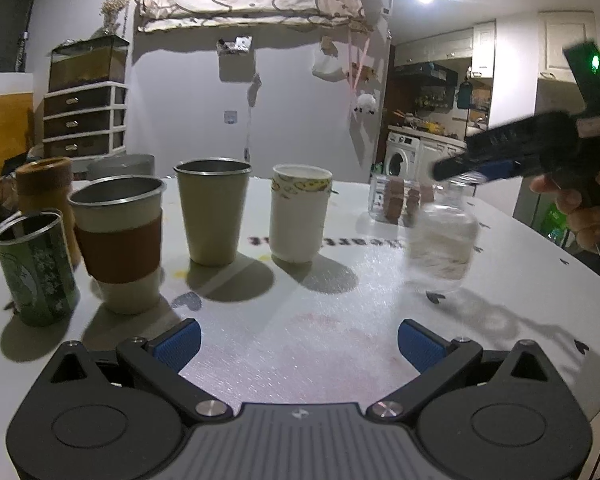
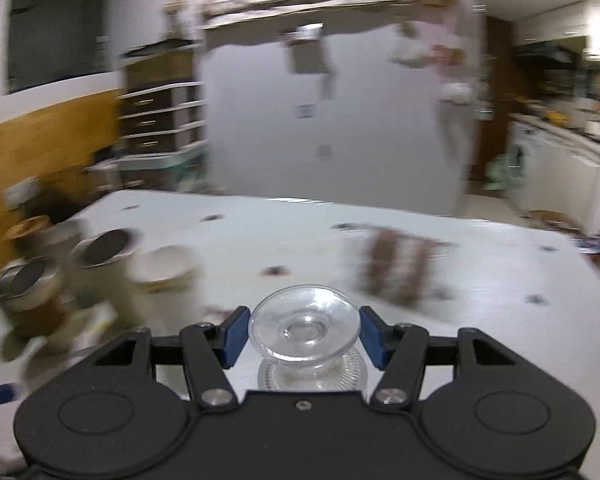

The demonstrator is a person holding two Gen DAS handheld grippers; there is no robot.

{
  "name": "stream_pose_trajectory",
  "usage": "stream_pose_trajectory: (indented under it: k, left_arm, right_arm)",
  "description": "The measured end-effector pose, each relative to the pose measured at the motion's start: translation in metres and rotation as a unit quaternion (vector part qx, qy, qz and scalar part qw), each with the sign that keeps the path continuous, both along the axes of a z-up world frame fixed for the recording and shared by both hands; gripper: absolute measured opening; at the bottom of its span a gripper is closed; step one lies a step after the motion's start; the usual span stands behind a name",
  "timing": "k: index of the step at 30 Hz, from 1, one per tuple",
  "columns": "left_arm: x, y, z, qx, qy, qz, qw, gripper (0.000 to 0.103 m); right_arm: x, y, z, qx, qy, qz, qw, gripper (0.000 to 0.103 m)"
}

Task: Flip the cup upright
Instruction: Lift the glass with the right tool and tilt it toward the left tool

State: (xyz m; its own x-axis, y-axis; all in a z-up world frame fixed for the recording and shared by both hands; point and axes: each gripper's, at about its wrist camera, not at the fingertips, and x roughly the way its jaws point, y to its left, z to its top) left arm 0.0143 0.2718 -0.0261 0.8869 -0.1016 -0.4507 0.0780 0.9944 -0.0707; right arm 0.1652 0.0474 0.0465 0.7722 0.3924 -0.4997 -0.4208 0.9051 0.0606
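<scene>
A clear glass cup (image 2: 304,336) sits between the blue pads of my right gripper (image 2: 303,334), which is shut on it; I see its round end facing the camera. In the left wrist view the same glass cup (image 1: 442,240) hangs blurred just above the white table (image 1: 300,320), under my right gripper (image 1: 476,170), held by a hand. My left gripper (image 1: 298,344) is open and empty, low over the table's near edge.
A row of upright cups stands at left: a green can-shaped cup (image 1: 36,268), a steel cup with brown sleeve (image 1: 118,244), a steel tumbler (image 1: 212,208), a white paper cup (image 1: 298,216). A clear container (image 1: 396,200) with brown pieces stands behind the glass.
</scene>
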Motion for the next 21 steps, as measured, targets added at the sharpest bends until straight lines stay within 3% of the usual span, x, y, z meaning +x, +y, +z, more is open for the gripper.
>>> stream_pose_trajectory:
  k: [9, 21]
  left_arm:
    - [0.008, -0.020, -0.014, -0.012, 0.026, -0.046, 0.9985, 0.103]
    - [0.023, -0.022, -0.033, -0.018, 0.050, -0.038, 0.9978, 0.103]
  right_arm:
    - [-0.057, 0.059, -0.006, -0.004, 0.003, 0.119, 0.993, 0.060]
    - [-0.094, 0.064, -0.006, -0.010, -0.016, 0.153, 0.988, 0.060]
